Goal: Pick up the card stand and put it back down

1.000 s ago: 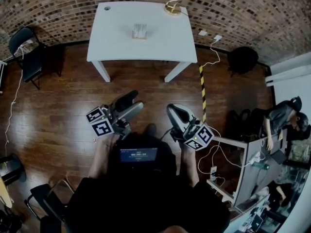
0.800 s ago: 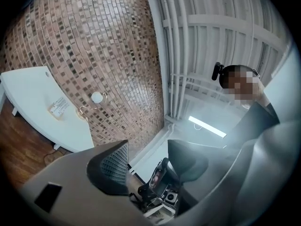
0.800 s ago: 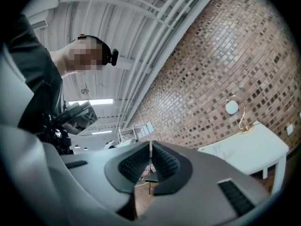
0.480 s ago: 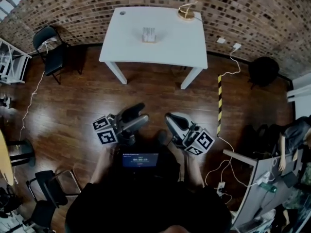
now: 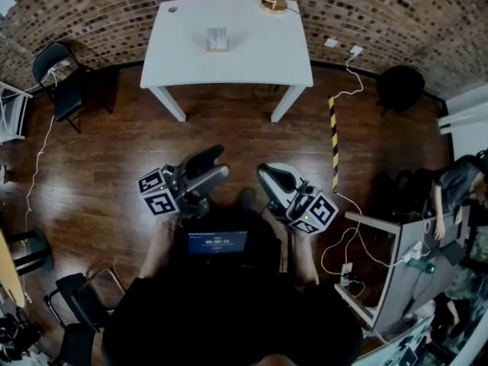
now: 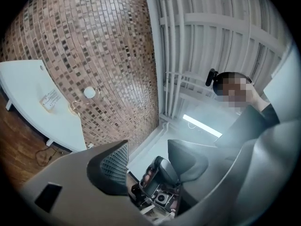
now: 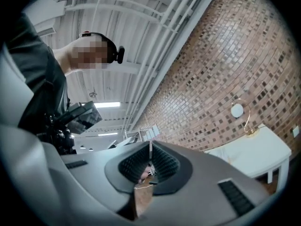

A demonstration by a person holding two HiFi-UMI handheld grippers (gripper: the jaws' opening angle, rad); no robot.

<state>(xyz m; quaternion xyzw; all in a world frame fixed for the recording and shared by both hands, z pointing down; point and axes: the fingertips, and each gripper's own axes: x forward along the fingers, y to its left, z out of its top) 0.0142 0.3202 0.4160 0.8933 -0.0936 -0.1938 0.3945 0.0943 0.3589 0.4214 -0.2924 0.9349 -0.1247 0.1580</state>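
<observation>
Brick wall (image 5: 91, 6) is seen behind a white table (image 5: 259, 59), near whose middle the card stand (image 5: 218, 40) is set. Well apart from it, over the wooden floor (image 5: 91, 174), the left gripper (image 5: 213, 162) is held spread and empty, the right gripper (image 5: 268, 175) clenched on nothing.

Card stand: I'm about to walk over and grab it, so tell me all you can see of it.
The card stand is a small, pale, upright block on a tan base; its finer parts are too small to make out. It stands on the white table, a little left of the middle, and touches only the tabletop. The lamp sits apart from it at the far right corner.
</observation>
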